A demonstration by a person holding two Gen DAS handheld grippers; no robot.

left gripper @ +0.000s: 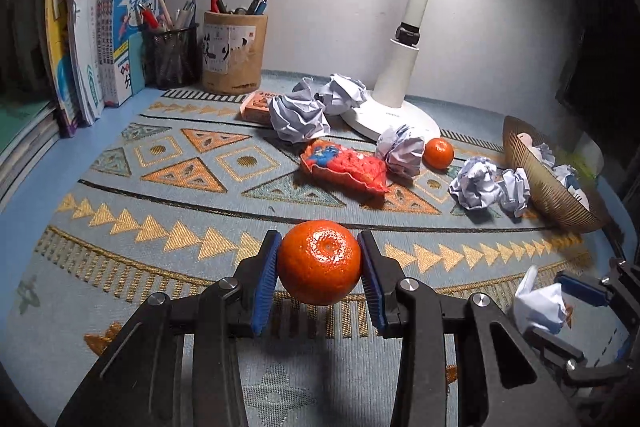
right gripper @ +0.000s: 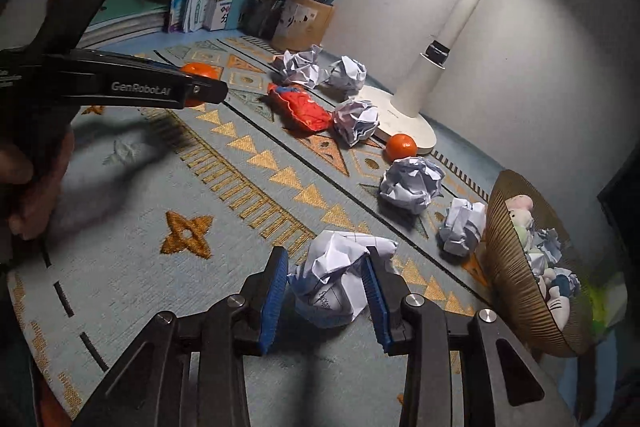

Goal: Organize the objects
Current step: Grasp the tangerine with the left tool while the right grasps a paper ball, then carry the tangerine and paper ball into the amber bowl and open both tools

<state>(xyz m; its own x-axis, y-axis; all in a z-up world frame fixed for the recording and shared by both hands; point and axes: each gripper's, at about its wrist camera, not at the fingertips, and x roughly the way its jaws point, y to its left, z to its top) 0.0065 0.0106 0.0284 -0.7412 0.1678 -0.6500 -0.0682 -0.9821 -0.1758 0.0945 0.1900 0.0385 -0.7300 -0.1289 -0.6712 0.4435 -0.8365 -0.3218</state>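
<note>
My left gripper (left gripper: 320, 267) is shut on an orange tangerine (left gripper: 319, 267) and holds it above the patterned mat (left gripper: 160, 219). It shows in the right wrist view too (right gripper: 208, 89), with the tangerine (right gripper: 196, 71) partly hidden. My right gripper (right gripper: 326, 287) is shut on a crumpled paper ball (right gripper: 332, 283), low over the mat; it also shows at the right edge of the left view (left gripper: 540, 303). A second tangerine (left gripper: 438, 153) lies by the lamp base (left gripper: 384, 115). A red snack bag (left gripper: 344, 167) and several paper balls (left gripper: 298, 119) lie on the mat.
A brown ribbed basket (right gripper: 516, 267) with small toys and paper stands at the right. Two pen holders (left gripper: 234, 55) and upright books (left gripper: 92, 39) line the back left. A pink box (left gripper: 256, 107) lies behind the paper balls.
</note>
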